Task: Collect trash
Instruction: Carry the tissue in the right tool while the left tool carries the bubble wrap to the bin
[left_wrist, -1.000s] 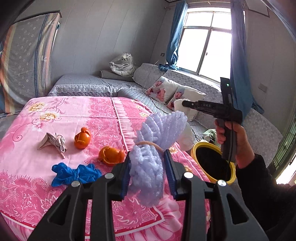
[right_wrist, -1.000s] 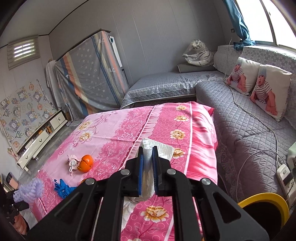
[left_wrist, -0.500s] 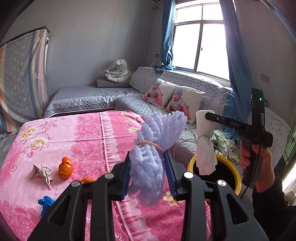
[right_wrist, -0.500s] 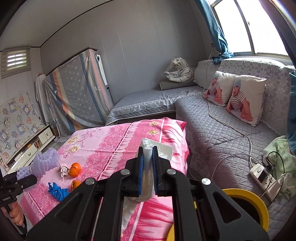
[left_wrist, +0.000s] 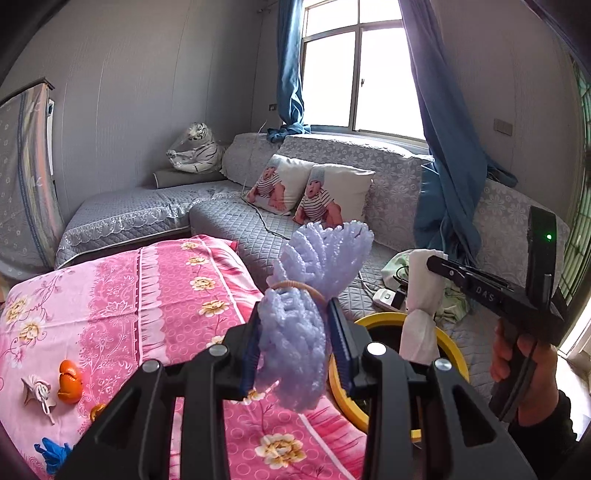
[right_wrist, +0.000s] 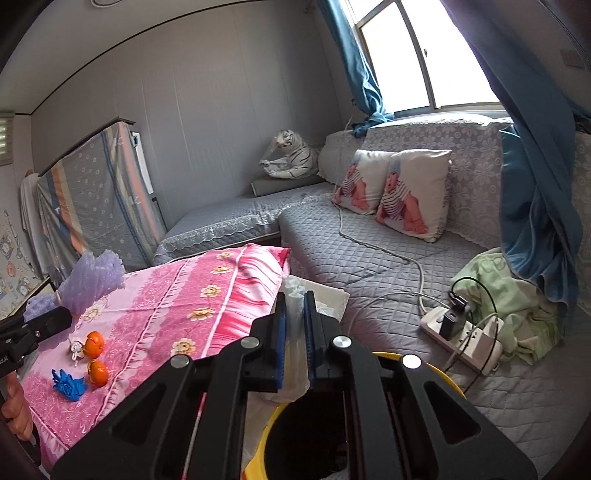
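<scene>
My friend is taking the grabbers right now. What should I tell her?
Left gripper: jaws shut on the purple foam net, near the bin.
Right gripper: jaws shut on the white tissue, hanging over the yellow bin.
Neither is dropped in yet.
On the pink bedspread: two orange peels, a blue glove and a small crumpled wrapper.
Next: probably drop the tissue, then the foam net, then fetch the rest.

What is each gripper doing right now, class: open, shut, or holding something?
Left gripper: shut on the purple foam netting.
Right gripper: shut on the white tissue, hanging over the yellow-rimmed bin.
</scene>
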